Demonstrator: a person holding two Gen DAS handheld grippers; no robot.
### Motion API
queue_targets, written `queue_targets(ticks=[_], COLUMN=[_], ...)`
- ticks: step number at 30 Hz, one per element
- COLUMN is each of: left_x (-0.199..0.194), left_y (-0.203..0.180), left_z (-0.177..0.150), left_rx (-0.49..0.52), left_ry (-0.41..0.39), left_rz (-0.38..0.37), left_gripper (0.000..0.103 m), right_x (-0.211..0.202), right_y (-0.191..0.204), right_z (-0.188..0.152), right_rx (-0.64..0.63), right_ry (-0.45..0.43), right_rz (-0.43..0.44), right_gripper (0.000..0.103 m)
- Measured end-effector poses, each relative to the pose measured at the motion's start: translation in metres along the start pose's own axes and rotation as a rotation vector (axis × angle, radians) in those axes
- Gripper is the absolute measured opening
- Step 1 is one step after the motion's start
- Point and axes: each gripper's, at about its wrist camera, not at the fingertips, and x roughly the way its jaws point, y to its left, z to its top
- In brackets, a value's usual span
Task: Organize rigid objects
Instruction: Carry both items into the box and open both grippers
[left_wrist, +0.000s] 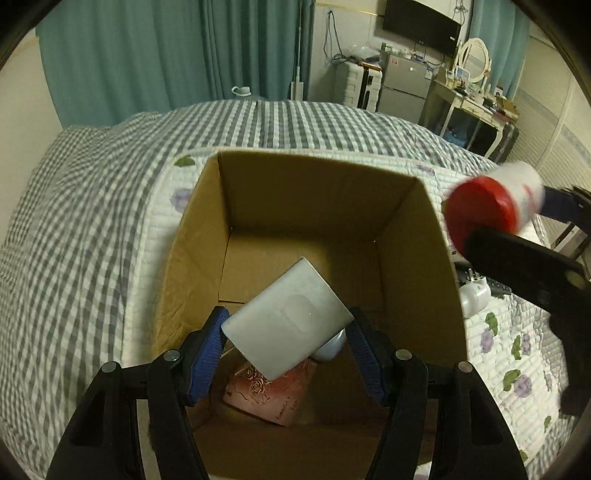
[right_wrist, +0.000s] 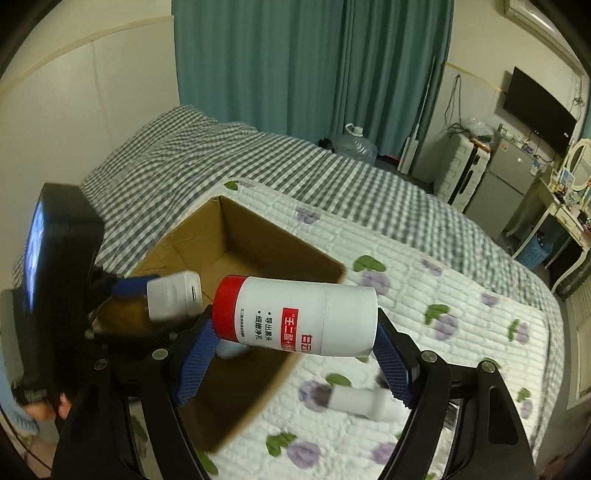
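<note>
A bedroom with teal curtains; a bed under a grey check cover and a quilted floral spread carries an open cardboard box.

The left hand-held gripper pinches a white rectangular block by its sides, tilted, right above the box opening. Deep in the box, at about 6 o'clock of its floor in the left wrist view, lies a pink rose-printed box.

The right hand-held gripper clamps a white canister with a red cap end to end, lying roughly level over the box's near right corner. On the quilt at 5 o'clock of the box in the right wrist view rests a small white bottle, not yet collected.

To do this step well, I would lower the block to a bare patch of floor towards 12 o'clock, clear of the pink box, before spreading the fingers. The canister should wait at the rim until the left side withdraws, so the two tools do not collide, then go in lying flat.
</note>
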Motion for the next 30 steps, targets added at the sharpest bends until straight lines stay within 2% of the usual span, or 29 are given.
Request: queue_targets(ticks=[8,10,12,19,30], left_x=[0.003,-0.001,-0.008,-0.048,-0.104], left_y=[0.012,0.010,0.009,-0.014,-0.113], left_z=[-0.002,0.000,0.002,0.015,0.020], left_rx=[-0.043,-0.036,-0.035,-0.025,0.068], left_ry=[0.005,0.003,-0.009,-0.073,-0.147], left_rz=[-0.009,0.007,0.018,0.020,0.002], left_gripper=[0.070,0.070,0.070,0.070,0.072], right_x=[0.041,0.041,0.031,-0.026,-0.121], right_y=[0.005,0.002,-0.004,-0.045,-0.128], right_z=[0.012,0.013,0.013,0.005,-0.054], right_rx=[0.022,0.029,0.049,0.088,0.119], right_ry=[0.001,0.001,-0.035,-0.072,-0.075], right_rz=[0.007,-0.005,-0.032,-0.106,-0.248], right_gripper=[0.079,0.083,0.090,0.093,0.096])
